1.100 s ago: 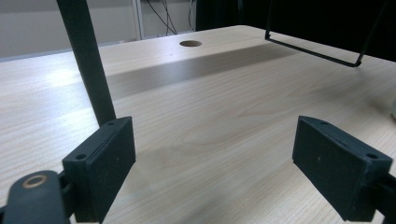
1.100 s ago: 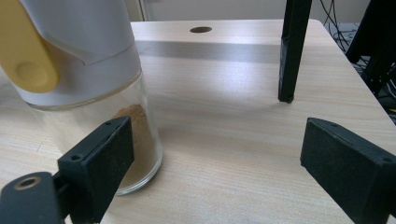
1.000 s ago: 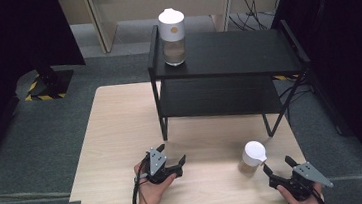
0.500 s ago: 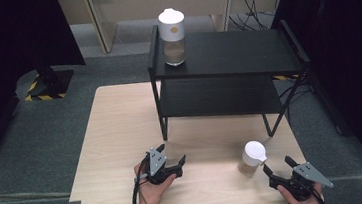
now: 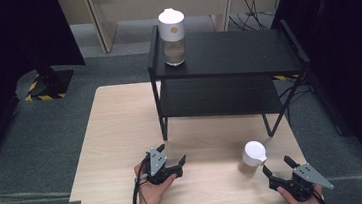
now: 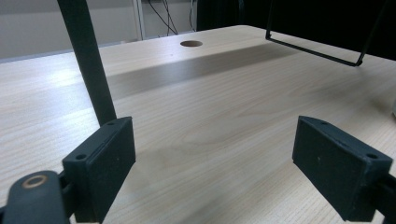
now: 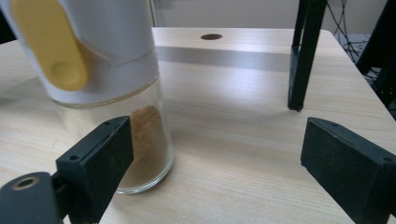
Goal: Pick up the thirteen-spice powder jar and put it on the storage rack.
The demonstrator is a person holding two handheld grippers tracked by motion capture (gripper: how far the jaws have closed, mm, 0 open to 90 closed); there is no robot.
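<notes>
Jar [image 7: 116, 93] beside wide-open, empty hand-held gripper [image 7: 224, 158]

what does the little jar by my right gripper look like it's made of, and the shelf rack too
The jar seems clear glass or hard plastic below: the brown powder shows through and the wall glints. Its cap looks like matte white plastic with a yellow tab.

The rack looks like black-painted metal for its thin legs; the shelves could be metal or coated board.

The table looks like pale wood-grain laminate.
</notes>
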